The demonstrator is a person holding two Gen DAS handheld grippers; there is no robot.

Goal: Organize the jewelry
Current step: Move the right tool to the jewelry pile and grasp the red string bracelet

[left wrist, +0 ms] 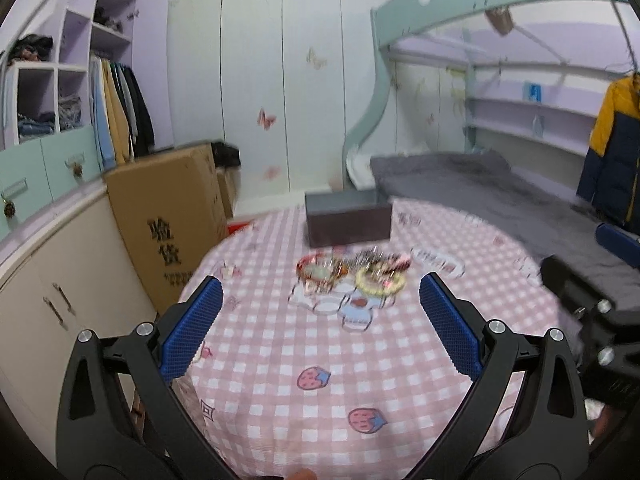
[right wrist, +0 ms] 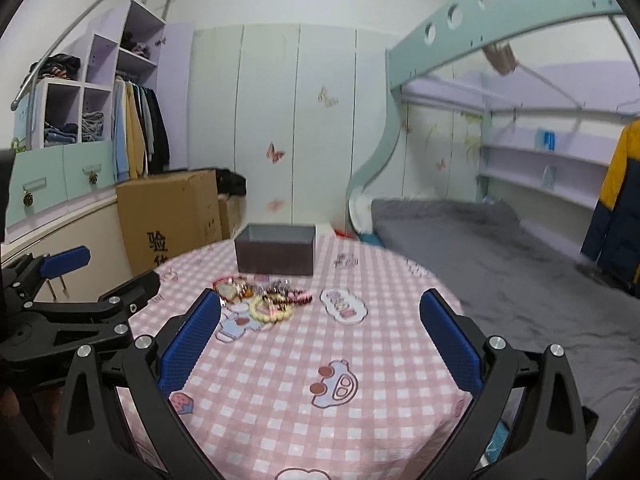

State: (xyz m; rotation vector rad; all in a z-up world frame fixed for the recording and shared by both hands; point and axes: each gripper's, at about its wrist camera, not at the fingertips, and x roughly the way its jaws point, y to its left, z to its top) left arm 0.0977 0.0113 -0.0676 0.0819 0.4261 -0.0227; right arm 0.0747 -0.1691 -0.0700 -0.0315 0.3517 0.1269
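The jewelry (left wrist: pixel 352 270) lies in a small heap (bracelets and beaded rings, blurred) near the middle of the round desk (left wrist: pixel 472 248), which wears a pink checked cloth. Just beyond the heap, on the far side, stands an open dark box (left wrist: pixel 348 220). The left tool (left wrist: pixel 320 320) hovers over the near part of the desk, its blue pads spread wide and empty. The right tool (right wrist: pixel 320 328) hangs likewise, gaping with nothing between its pads. A grey bed (right wrist: pixel 500 252) lies to the right.
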